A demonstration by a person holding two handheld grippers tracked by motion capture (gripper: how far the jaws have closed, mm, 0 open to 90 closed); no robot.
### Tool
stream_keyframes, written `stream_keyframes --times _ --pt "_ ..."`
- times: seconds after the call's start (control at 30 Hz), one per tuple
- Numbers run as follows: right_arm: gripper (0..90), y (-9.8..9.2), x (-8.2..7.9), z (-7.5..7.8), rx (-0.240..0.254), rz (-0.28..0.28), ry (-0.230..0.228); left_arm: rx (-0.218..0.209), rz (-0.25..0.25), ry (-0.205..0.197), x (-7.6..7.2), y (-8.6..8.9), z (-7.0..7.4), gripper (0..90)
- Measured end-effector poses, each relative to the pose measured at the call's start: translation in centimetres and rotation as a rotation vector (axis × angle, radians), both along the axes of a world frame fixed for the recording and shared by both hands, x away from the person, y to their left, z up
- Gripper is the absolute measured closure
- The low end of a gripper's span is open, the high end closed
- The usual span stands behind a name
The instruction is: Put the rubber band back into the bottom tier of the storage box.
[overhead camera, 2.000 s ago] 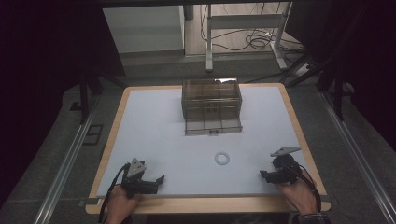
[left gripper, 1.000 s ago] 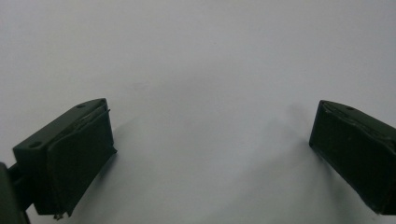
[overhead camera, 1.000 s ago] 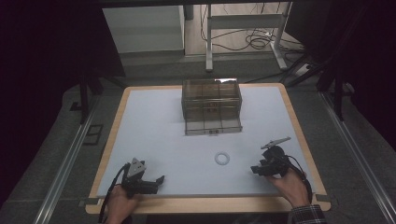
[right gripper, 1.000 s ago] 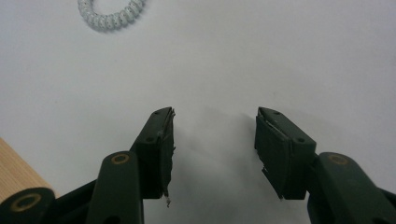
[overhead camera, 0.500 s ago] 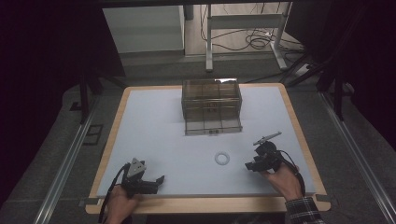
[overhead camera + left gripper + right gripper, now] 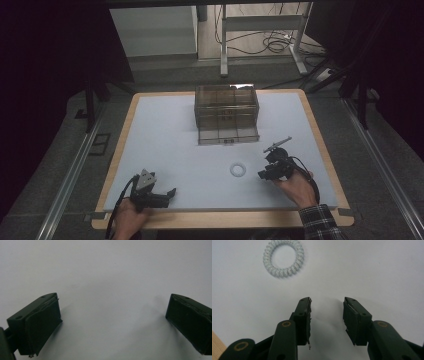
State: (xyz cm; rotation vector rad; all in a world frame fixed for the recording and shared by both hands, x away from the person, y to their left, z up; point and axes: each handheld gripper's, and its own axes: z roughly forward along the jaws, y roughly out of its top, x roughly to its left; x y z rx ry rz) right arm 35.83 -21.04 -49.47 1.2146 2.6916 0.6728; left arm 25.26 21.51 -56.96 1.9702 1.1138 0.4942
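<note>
Surface (image 6: 165, 140): white top with a wood edge, across the middle of the high view.
Box (image 6: 226, 114): clear brown drawer unit at upper centre, one low drawer pulled out toward the bottom of the frame.
Ring (image 6: 238, 170): white coiled loop, lower centre, lying flat and alone; in the right gripper view it sits at upper left (image 6: 283, 258), apart from the fingers.
Right gripper (image 6: 265, 174): lower right, held in a hand (image 6: 295, 187) with a plaid sleeve; it has moved left and up from the lower right corner over the last two seconds, now just right of the ring. Fingers (image 6: 305, 315) apart, nothing between them.
Left gripper (image 6: 169, 192): lower left, unmoved since earlier. Fingers (image 6: 42, 322) wide apart over bare surface.
</note>
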Motion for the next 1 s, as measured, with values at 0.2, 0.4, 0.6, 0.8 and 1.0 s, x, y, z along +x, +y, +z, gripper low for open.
stream_keyframes --times 0.2,0.4,0.6,0.8,1.0 --pt "57.3 0.9 0.7 0.1 -0.006 0.009 0.005 0.000 0.000 0.000 0.0 0.0 0.0 0.0" --pt "58.3 1.8 1.4 0.2 -0.011 0.022 0.011 0.000 0.000 0.000 0.0 0.0 0.0 0.0" --pt "62.6 2.9 2.0 0.2 -0.025 0.046 0.024 0.000 0.000 0.000 0.0 0.0 0.0 0.0" --pt "68.5 3.8 2.4 0.2 -0.046 0.067 0.032 -0.001 0.000 0.000 0.0 0.0 0.0 0.0" --pt "72.0 4.8 2.9 0.3 -0.068 0.100 0.043 -0.001 0.000 0.000 0.0 0.0 0.0 0.0"
